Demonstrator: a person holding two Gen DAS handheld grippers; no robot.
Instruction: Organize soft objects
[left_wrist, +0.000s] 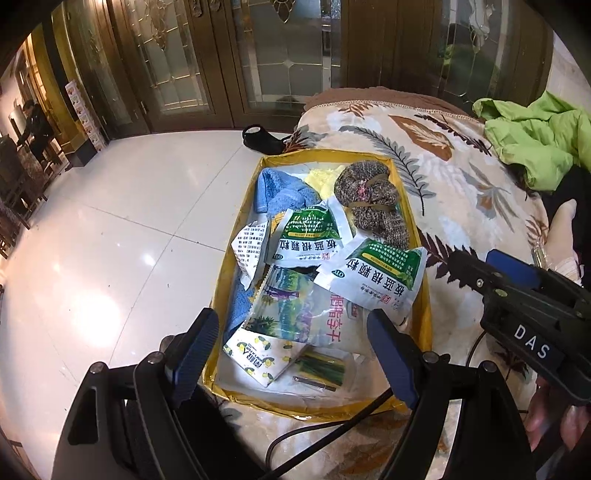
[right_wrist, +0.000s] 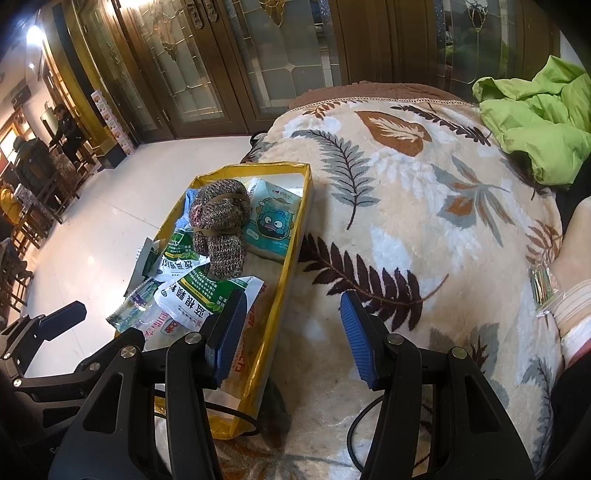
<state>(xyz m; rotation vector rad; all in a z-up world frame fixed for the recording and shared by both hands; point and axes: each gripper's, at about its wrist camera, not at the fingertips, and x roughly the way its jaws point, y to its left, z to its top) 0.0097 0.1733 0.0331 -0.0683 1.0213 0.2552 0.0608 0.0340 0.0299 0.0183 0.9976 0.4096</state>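
A shallow yellow box (left_wrist: 424, 325) (right_wrist: 291, 258) lies on a leaf-patterned blanket (right_wrist: 424, 206). It holds a knitted brown bundle (left_wrist: 369, 192) (right_wrist: 221, 221), a blue towel (left_wrist: 280, 188), a yellow cloth (left_wrist: 323, 177), green-and-white sachets (left_wrist: 376, 273) (right_wrist: 195, 291), snack packets (left_wrist: 295, 306) and a cartoon tissue pack (right_wrist: 271, 225). My left gripper (left_wrist: 295, 354) is open and empty above the box's near end. My right gripper (right_wrist: 295, 332) is open and empty over the box's right wall; it also shows in the left wrist view (left_wrist: 517, 280).
A green jacket (left_wrist: 535, 140) (right_wrist: 535, 118) lies at the back right of the blanket. A small clear packet (right_wrist: 543, 288) lies at the right. White tiled floor (left_wrist: 110, 240) is left of the box. A black shoe (left_wrist: 262, 138) sits by the doors. A black cable (right_wrist: 354, 432) runs near me.
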